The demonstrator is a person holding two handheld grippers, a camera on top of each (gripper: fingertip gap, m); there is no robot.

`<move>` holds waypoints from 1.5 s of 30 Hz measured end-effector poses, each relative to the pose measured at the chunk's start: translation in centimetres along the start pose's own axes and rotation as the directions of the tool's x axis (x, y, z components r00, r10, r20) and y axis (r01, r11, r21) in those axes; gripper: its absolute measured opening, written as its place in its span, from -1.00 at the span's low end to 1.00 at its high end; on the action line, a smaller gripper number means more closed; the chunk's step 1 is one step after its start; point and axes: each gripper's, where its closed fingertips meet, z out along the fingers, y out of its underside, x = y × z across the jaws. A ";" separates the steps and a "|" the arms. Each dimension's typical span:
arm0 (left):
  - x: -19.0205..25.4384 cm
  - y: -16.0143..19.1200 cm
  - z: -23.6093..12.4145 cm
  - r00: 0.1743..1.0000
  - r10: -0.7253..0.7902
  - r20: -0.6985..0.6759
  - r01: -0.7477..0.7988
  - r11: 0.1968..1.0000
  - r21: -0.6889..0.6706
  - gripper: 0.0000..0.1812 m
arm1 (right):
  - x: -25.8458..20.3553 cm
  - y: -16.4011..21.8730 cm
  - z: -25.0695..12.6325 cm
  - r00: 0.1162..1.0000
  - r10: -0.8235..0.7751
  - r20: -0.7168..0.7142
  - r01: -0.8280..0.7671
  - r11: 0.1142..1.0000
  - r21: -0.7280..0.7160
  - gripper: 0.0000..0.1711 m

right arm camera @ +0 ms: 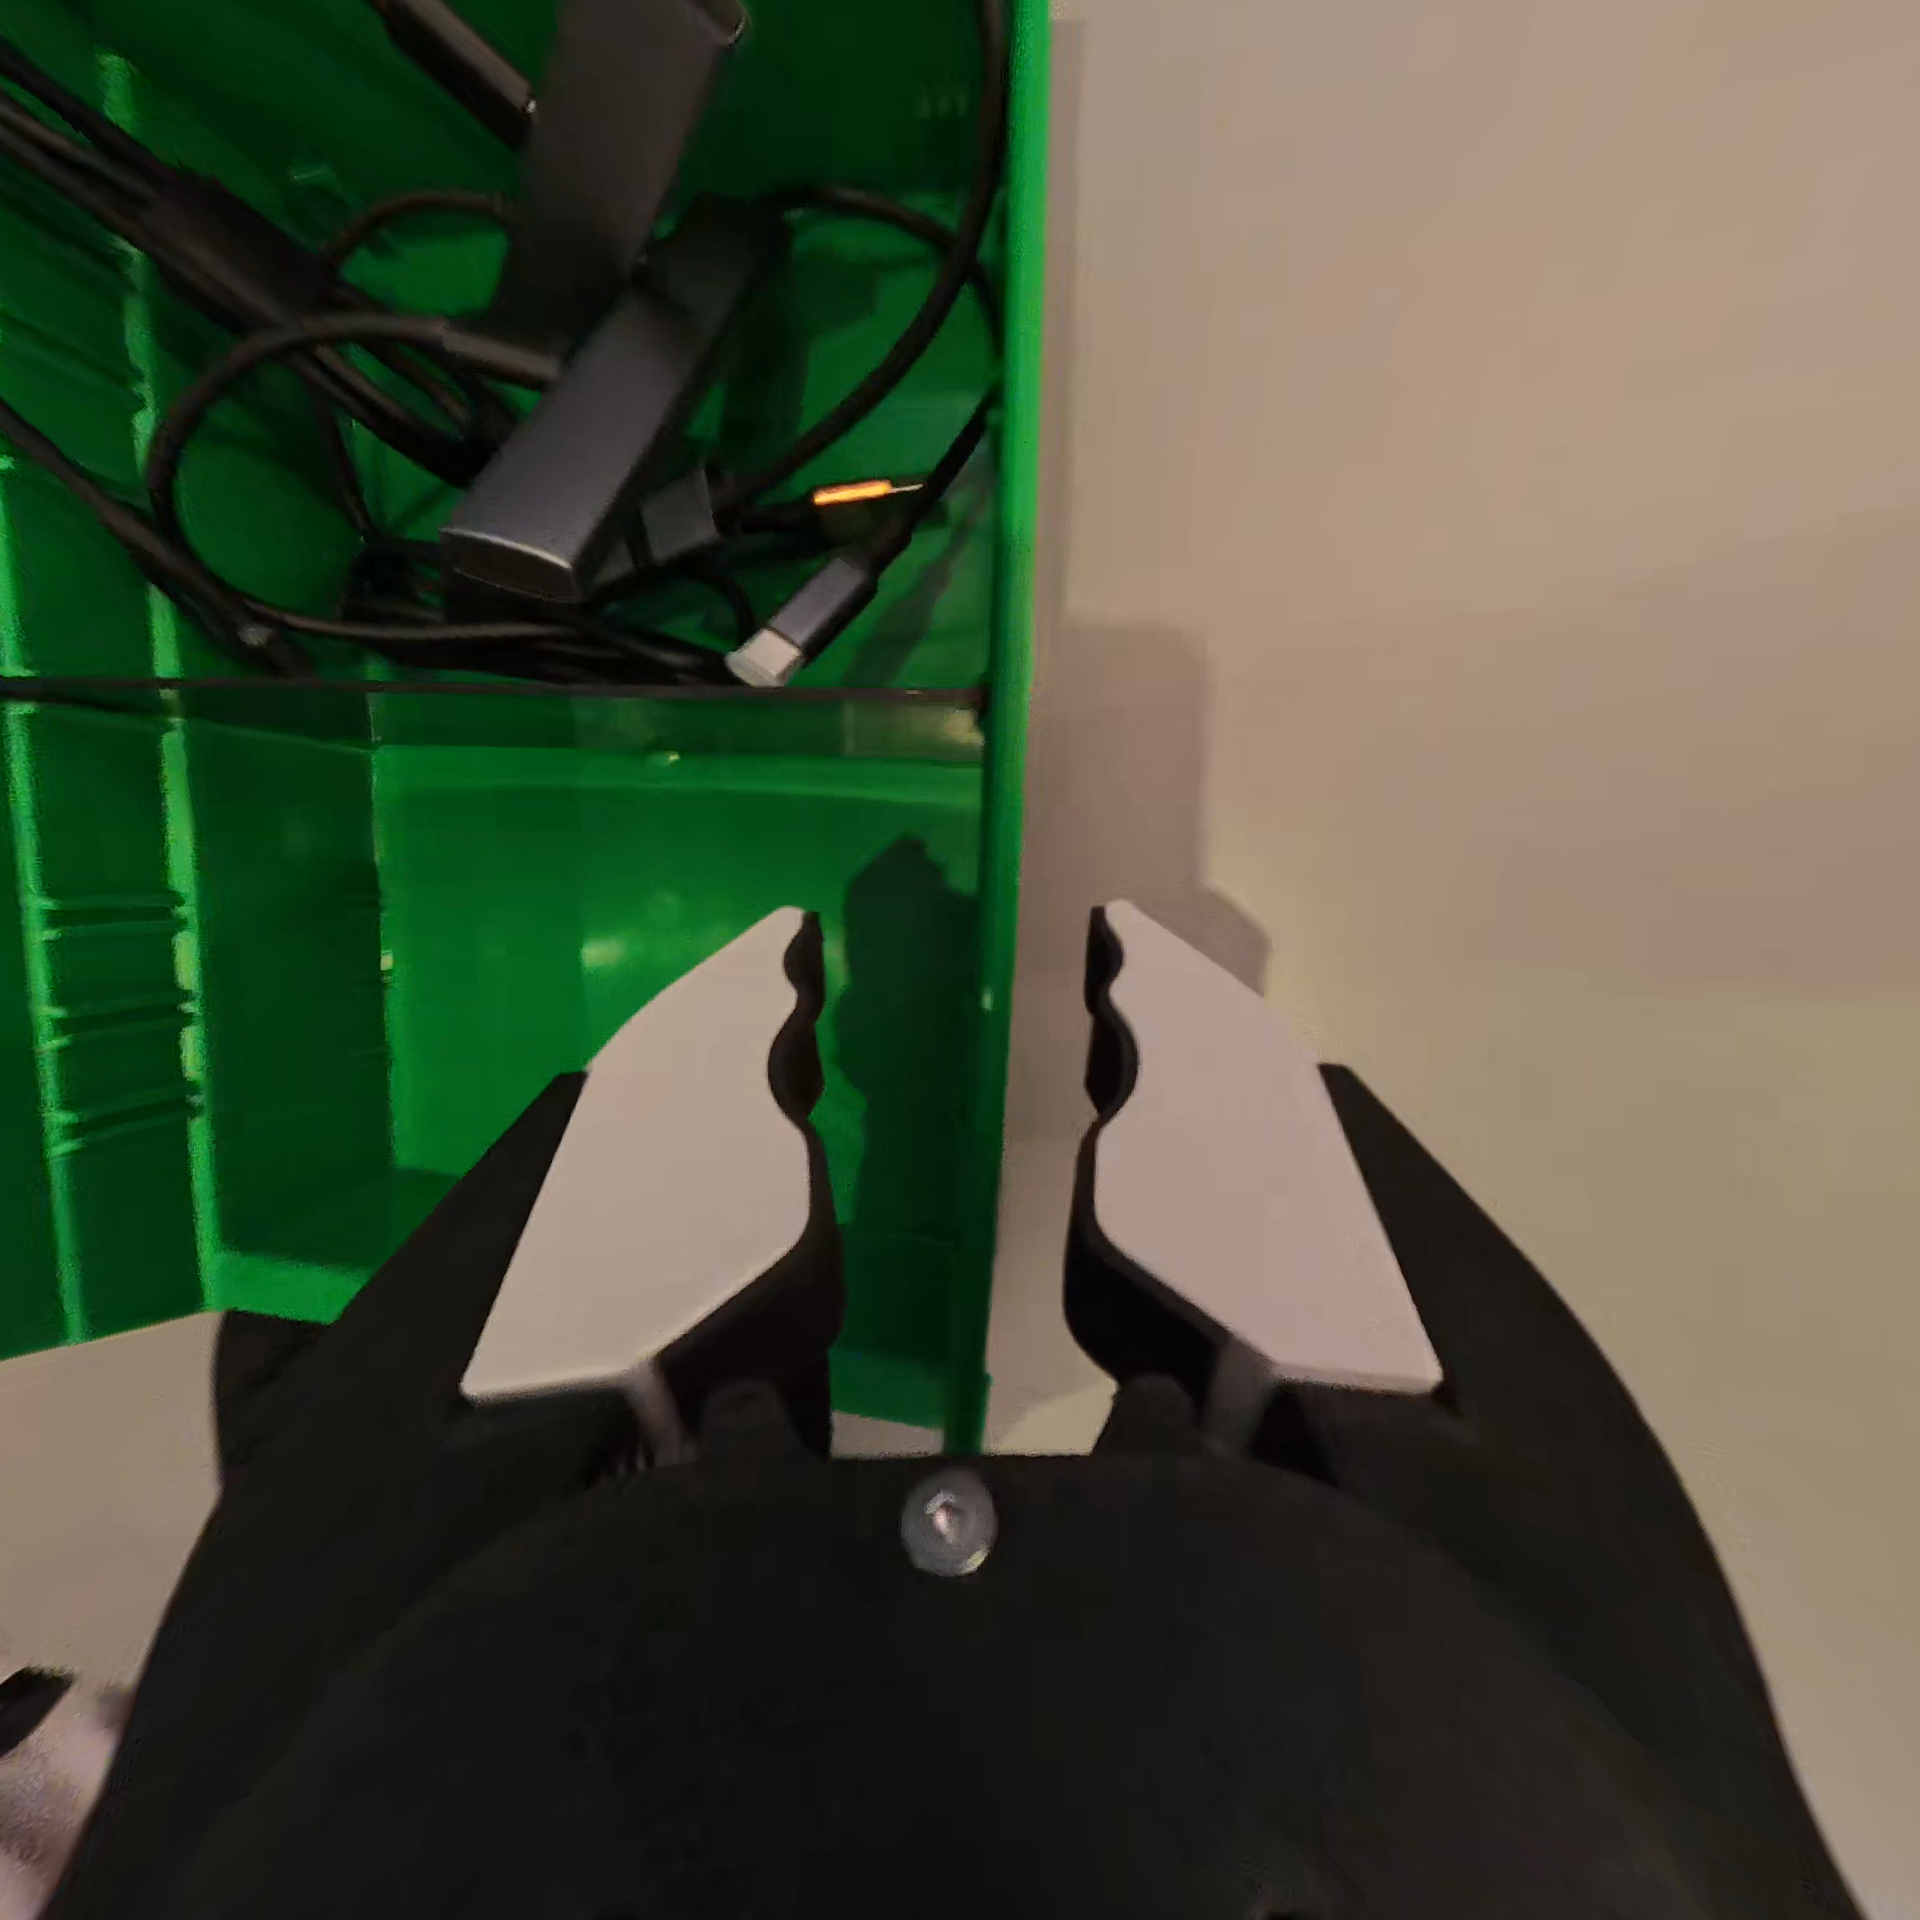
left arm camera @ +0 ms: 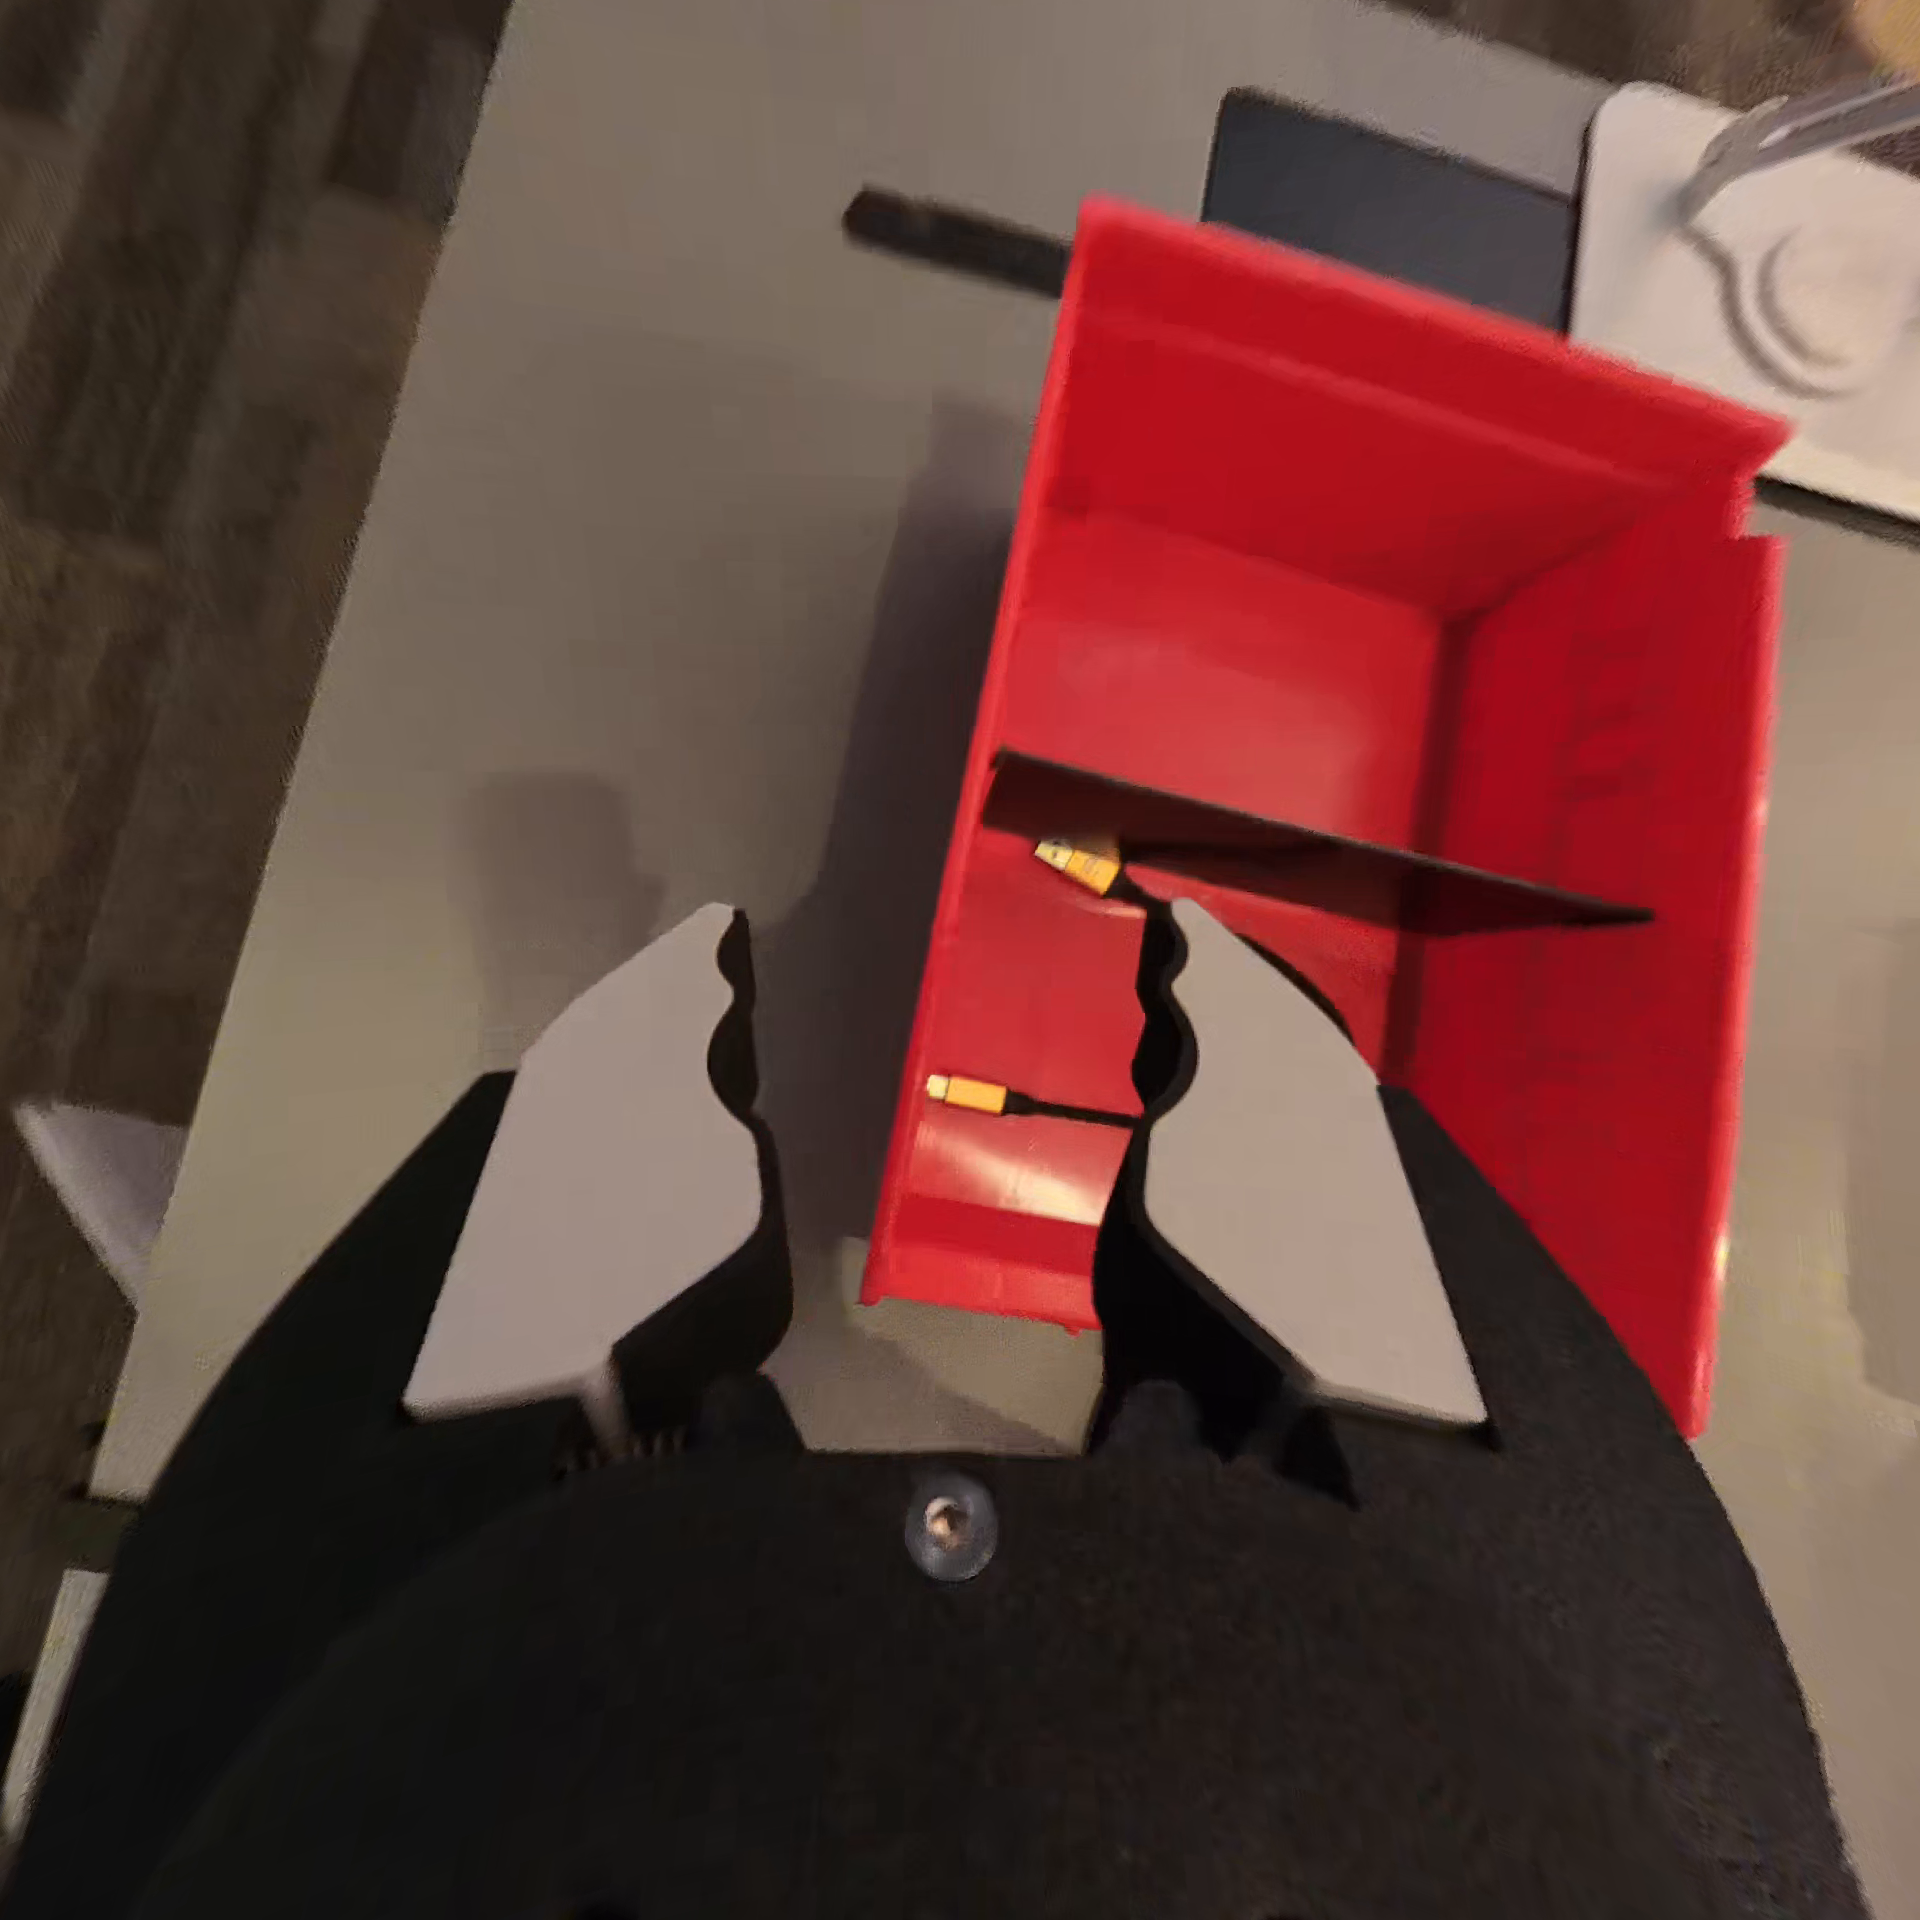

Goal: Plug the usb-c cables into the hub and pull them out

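Note:
In the left wrist view a red bin (left arm camera: 1579,831) stands on the grey table. Its near compartment holds a black cable with two orange plugs: one (left arm camera: 971,1091) by the left wall, one (left arm camera: 1081,862) under a dark divider (left arm camera: 1351,852). My left gripper (left arm camera: 951,914) is open and empty above the bin's near left corner. In the right wrist view a green bin (right arm camera: 1013,520) holds a grey hub (right arm camera: 582,447), tangled black cables, an orange plug (right arm camera: 862,494) and a grey plug (right arm camera: 800,623) in its far compartment. My right gripper (right arm camera: 951,920) is open and empty, straddling the bin's right wall.
A clear divider (right arm camera: 623,717) splits the green bin; its near compartment holds nothing. Beyond the red bin lie a black rod (left arm camera: 956,239), a dark flat device (left arm camera: 1392,208) and a white appliance (left arm camera: 1766,270). The table edge runs along the left, with wooden floor (left arm camera: 156,416) beyond. The tips of one gripper are about 80 cm away from the tips of the other.

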 end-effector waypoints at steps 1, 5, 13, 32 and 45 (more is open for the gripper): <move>-0.5 0.5 0.6 1.000 -0.020 -0.011 0.020 0.999 -0.026 -0.25 | -0.5 0.0 0.4 0.999 0.017 0.049 -0.016 1.000 -0.005 -0.48; -1.2 2.2 2.9 0.996 -0.075 -0.057 0.066 0.988 -0.140 -0.31 | -0.4 0.2 1.0 0.994 0.074 0.081 -0.071 0.997 -0.039 -0.69; 0.0 5.5 7.2 0.991 -0.053 -0.120 0.004 0.928 -0.373 -0.59 | -0.8 0.8 1.2 1.000 -0.016 0.026 0.020 0.992 -0.123 -0.89; 9.2 9.6 7.8 0.921 0.279 -0.272 -0.389 0.675 -0.627 -0.89 | -12.8 -1.6 4.9 0.945 -0.319 0.067 0.324 0.893 -0.313 -0.88; 14.0 11.3 6.9 0.854 0.356 -0.379 -0.520 0.555 -0.649 -0.67 | -17.8 -1.0 5.4 0.884 -0.455 0.104 0.460 0.811 -0.360 -0.63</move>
